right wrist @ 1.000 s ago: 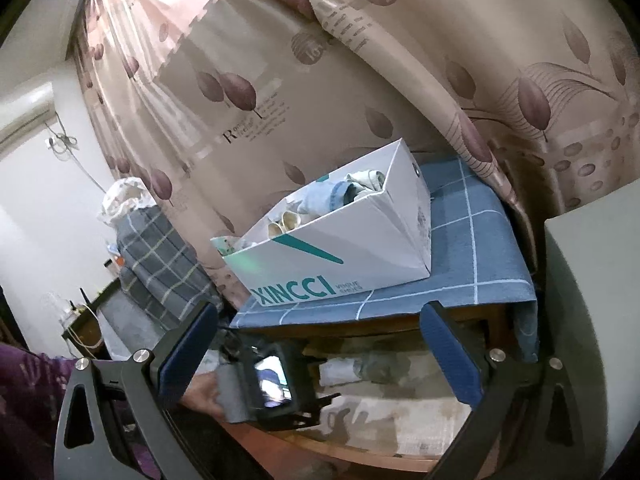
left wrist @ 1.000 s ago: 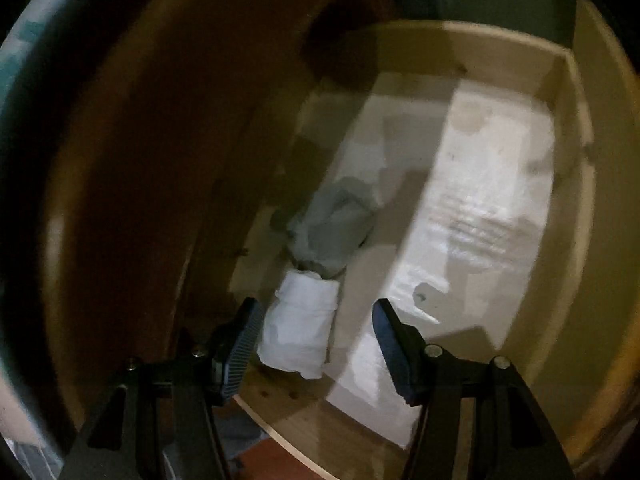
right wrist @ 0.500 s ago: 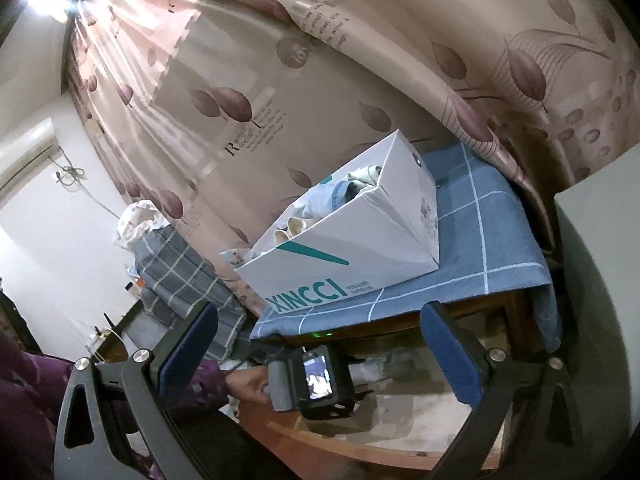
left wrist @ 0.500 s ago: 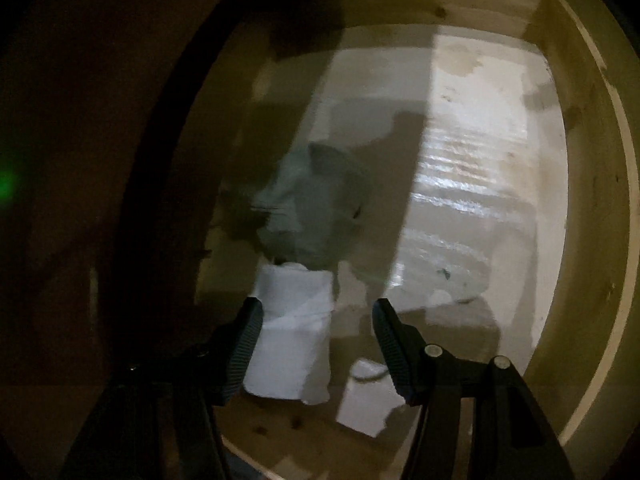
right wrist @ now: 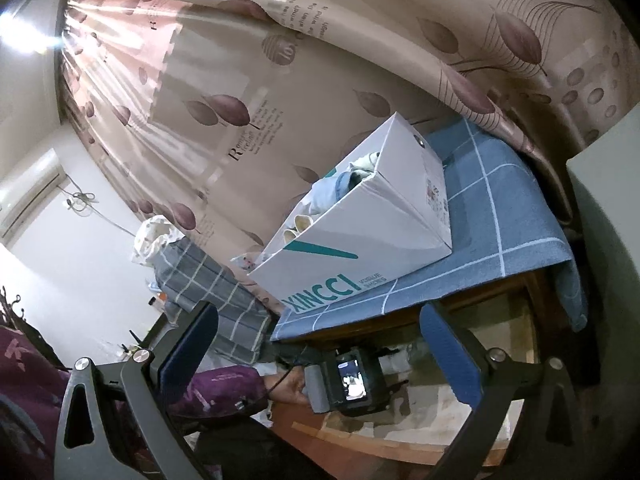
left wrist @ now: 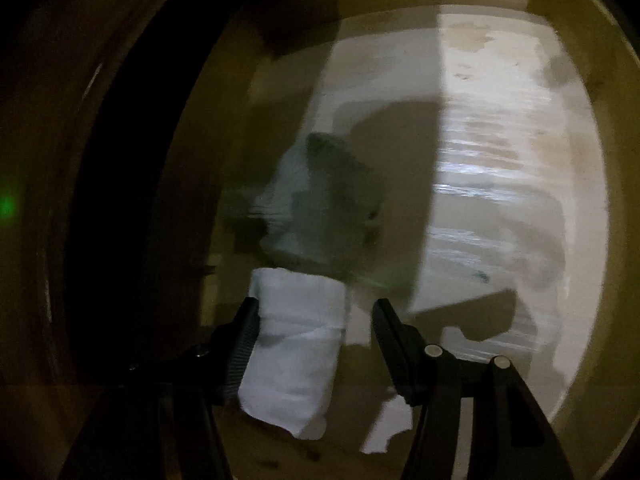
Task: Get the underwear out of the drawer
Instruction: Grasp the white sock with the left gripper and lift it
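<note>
In the left wrist view my left gripper (left wrist: 316,344) is open inside the wooden drawer (left wrist: 616,128). A rolled white piece of underwear (left wrist: 296,344) lies between its fingers, close against the left finger (left wrist: 244,344). A crumpled grey piece (left wrist: 324,204) lies just beyond it. My right gripper (right wrist: 320,348) is open and empty, held outside the drawer. In the right wrist view the left gripper's body (right wrist: 348,380) reaches into the open drawer (right wrist: 516,344) under the table.
White liner paper (left wrist: 500,184) covers the drawer bottom. A white XINCCI box (right wrist: 360,240) with rolled garments stands on the blue checked tablecloth (right wrist: 508,208). A leaf-patterned curtain (right wrist: 280,80) hangs behind. A grey checked bundle (right wrist: 208,276) stands at the left.
My left gripper has moved deeper into the drawer, so the white roll now lies between its fingers. My right gripper has tilted and shifted a little.
</note>
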Demonstrator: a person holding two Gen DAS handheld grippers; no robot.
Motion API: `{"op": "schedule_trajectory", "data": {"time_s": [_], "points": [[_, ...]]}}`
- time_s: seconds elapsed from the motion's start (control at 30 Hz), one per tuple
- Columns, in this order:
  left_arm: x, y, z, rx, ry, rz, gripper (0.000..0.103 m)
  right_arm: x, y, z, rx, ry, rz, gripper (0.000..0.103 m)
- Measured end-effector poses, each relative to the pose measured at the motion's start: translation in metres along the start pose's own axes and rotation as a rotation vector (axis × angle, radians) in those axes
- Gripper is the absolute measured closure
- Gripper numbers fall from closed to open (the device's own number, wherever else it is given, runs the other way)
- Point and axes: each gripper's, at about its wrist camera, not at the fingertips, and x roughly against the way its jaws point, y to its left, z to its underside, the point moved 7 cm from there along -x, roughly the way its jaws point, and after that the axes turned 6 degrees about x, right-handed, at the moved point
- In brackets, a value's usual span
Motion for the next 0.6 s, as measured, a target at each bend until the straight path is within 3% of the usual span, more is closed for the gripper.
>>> {"op": "schedule_trajectory", "data": {"time_s": [0.27, 0.5, 0.6], "points": [[-0.003, 0.009, -0.001, 0.05, -0.02, -0.03, 0.044, -0.007, 0.0, 0.003, -0.013, 0.028, -0.026, 0.002], [-0.01, 0.026, 0.0, 0.174, 0.012, 0.064, 0.044, -0.01, 0.0, 0.006, -0.034, 0.042, -0.044, 0.002], [-0.014, 0.031, 0.0, 0.224, 0.042, 0.101, 0.049, -0.01, 0.0, 0.007, -0.037, 0.045, -0.046, 0.002]]}}
